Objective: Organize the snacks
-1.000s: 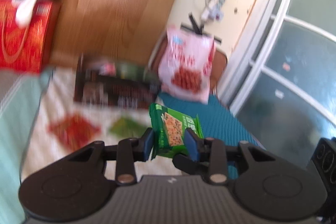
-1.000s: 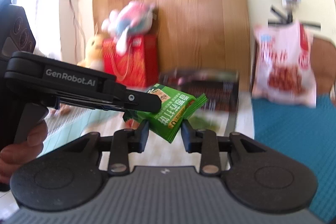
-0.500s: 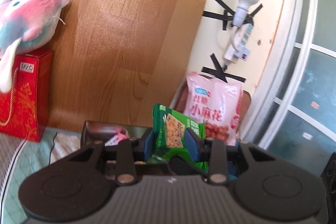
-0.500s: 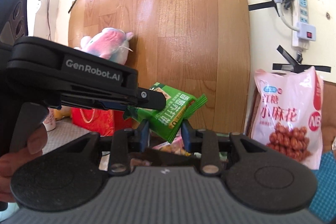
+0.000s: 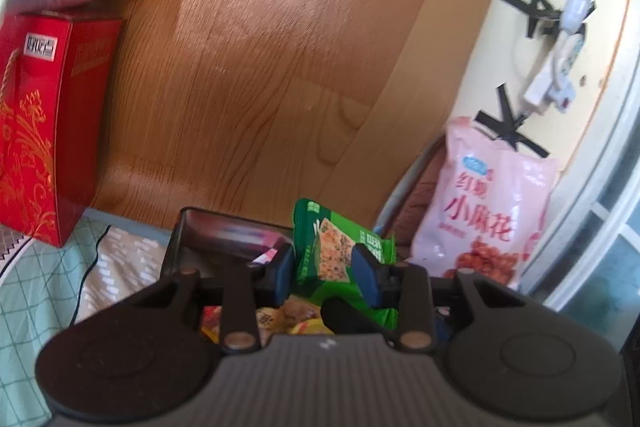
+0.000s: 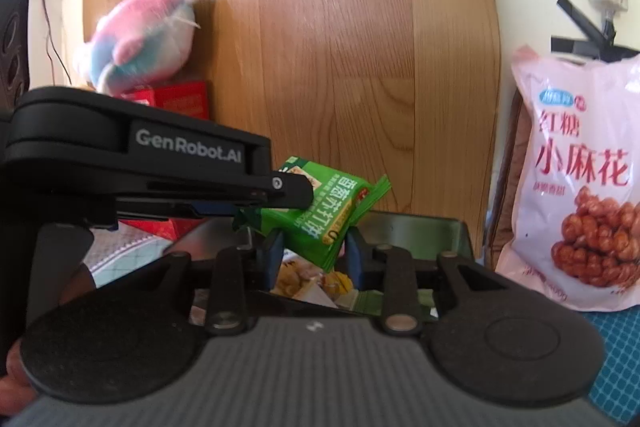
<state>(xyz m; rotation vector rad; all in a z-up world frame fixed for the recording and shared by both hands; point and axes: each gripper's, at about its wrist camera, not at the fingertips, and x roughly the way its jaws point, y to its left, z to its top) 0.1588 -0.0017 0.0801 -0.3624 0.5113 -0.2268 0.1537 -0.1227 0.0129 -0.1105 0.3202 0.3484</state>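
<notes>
Wood-grain board: upright, well beyond both sets of jaws.
Pink snack bag: leaning upright, right of the right jaws.
Red gift box: far left of the left jaws, plush toy on top.
Dark tray: just below and beyond both jaws, snack packs inside.
Left gripper: clamped on a green cracker packet, held upright above the tray.
Right gripper: clamped on a second green packet, tilted, left gripper's finger touching its top.

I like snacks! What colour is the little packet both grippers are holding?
Green, with a cracker picture on the front. The little packet shows best in the left wrist view.
</notes>
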